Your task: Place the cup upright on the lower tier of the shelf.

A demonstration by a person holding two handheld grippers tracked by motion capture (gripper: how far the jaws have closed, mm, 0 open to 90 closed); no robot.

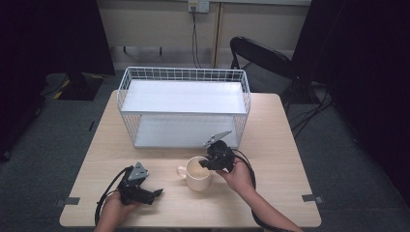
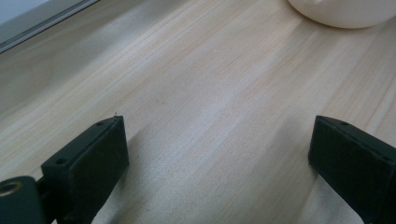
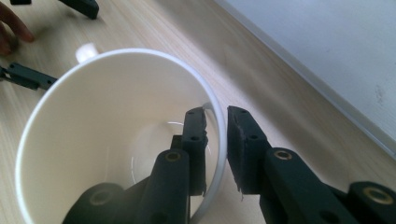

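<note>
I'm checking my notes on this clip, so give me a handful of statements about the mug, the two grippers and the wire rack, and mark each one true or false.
1. The right gripper has its jaws on either side of the mug wall, one inside and one outside. True.
2. The mug lies tipped over on the table. False: it stands upright, mouth up.
3. The left gripper holds the mug's handle. False: its jaws are open over bare table, apart from the mug.
4. The wire rack stands behind the mug, farther from the person. True.
5. The mug sits on the rack's lower shelf. False: it is on the table in front of the rack.
</note>
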